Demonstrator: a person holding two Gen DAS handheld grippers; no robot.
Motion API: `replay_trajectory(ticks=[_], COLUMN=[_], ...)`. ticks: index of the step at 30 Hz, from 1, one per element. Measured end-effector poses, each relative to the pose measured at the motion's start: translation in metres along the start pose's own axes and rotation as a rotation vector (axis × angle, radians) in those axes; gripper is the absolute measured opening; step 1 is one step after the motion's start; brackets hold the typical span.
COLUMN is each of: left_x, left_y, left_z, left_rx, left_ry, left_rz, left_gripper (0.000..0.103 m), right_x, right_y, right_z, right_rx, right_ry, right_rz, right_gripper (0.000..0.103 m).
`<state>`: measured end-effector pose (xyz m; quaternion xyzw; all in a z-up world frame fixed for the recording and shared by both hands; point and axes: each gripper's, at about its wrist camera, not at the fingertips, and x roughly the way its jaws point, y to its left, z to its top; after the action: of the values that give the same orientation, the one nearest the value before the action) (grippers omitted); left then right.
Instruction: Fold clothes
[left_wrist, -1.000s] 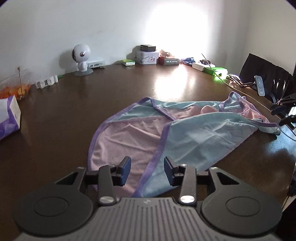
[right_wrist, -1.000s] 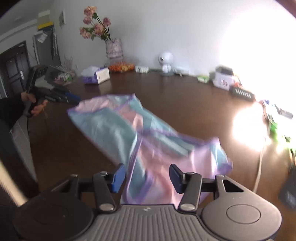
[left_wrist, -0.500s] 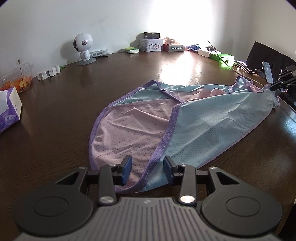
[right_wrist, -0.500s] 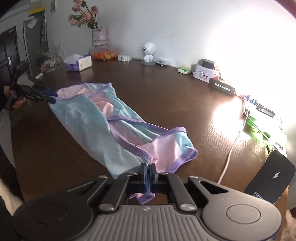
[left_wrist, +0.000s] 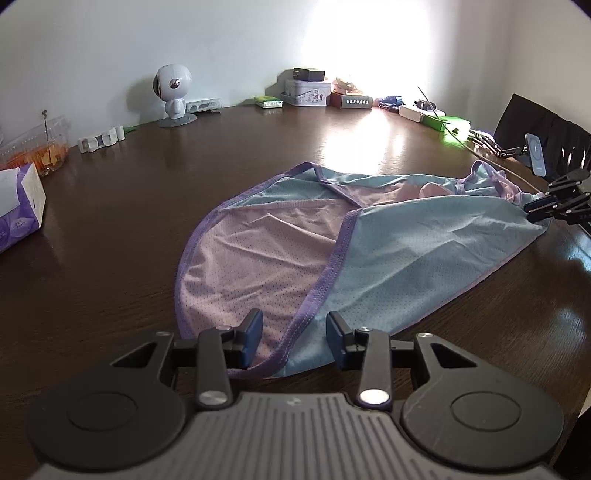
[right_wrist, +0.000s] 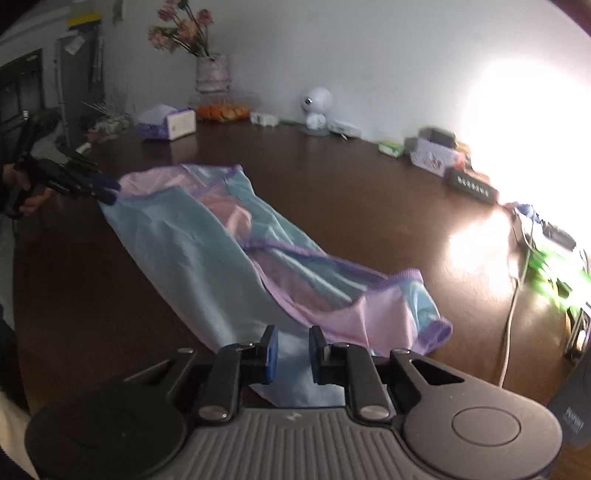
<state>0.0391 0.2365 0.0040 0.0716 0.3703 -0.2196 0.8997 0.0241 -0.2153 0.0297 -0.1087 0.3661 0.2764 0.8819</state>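
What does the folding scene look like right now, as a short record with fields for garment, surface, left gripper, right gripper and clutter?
garment: pink and blue mesh garment with purple trim, spread out flat, not yet folded
surface: dark wooden table
left gripper: left gripper open, its fingers either side of the near purple hem
right gripper: right gripper at the opposite end, jaws just opening, blue fabric between them with gaps to the pads
clutter: tissue box, small white robot figure and tin box by the wall
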Motion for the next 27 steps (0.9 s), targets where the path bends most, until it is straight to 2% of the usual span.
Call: replay_trajectory(ticks=[3,9,10,11,12,13,15,17,20,22,24,27], left_x=[-0.004,-0.014,-0.021,-0.026,-0.028,-0.025,-0.001,0.038,0.105,0.132,0.154,0.160], left_y=[-0.002,-0.001,0.000,0.000,0.002,0.004,0.003,-0.001,-0.011,-0.014,-0.014,-0.009], left_z=[-0.007,0.005,0.016,0.028,0.044,0.065,0.104,0.142,0.176,0.180,0.180,0.171], left_rx=[-0.002,-0.018,0.004,0.025,0.039,0.045,0.079,0.131,0.168,0.168,0.169,0.171], left_ry=[-0.020,0.019,-0.014,-0.045,-0.077,-0.103,-0.116,-0.100,0.007,0.047,0.082,0.106], left_rz=[0.012,-0.038,-0.011,0.004,0.016,0.018,-0.031,-0.088,-0.122,-0.131,-0.145,-0.206], left_gripper=[0.038,0.038,0.040,0.042,0.050,0.058,0.062,0.062,0.060,0.056,0.054,0.049], right_x=[-0.006,-0.025,-0.029,-0.037,-0.043,-0.043,-0.031,-0.001,0.056,0.082,0.092,0.090], right_y=[-0.003,-0.020,-0.020,-0.020,-0.019,-0.019,-0.017,-0.016,-0.008,0.000,0.000,-0.010], right_z=[-0.015,-0.015,-0.010,-0.004,0.005,0.017,0.044,0.072,0.107,0.116,0.115,0.104], right_rx=[0.006,0.056,0.052,0.041,0.028,0.013,-0.007,-0.015,-0.063,-0.112,-0.124,-0.112], right_ry=[-0.029,0.022,0.032,0.006,-0.032,-0.061,-0.106,-0.116,-0.050,0.002,0.036,0.057], right_rz=[0.002,-0.008,-0.004,0.006,0.018,0.019,0.025,0.054,0.085,0.054,0.046,0.056], right_gripper=[0.014,0.015,0.016,0.016,0.020,0.029,0.035,0.035,0.035,0.034,0.034,0.034])
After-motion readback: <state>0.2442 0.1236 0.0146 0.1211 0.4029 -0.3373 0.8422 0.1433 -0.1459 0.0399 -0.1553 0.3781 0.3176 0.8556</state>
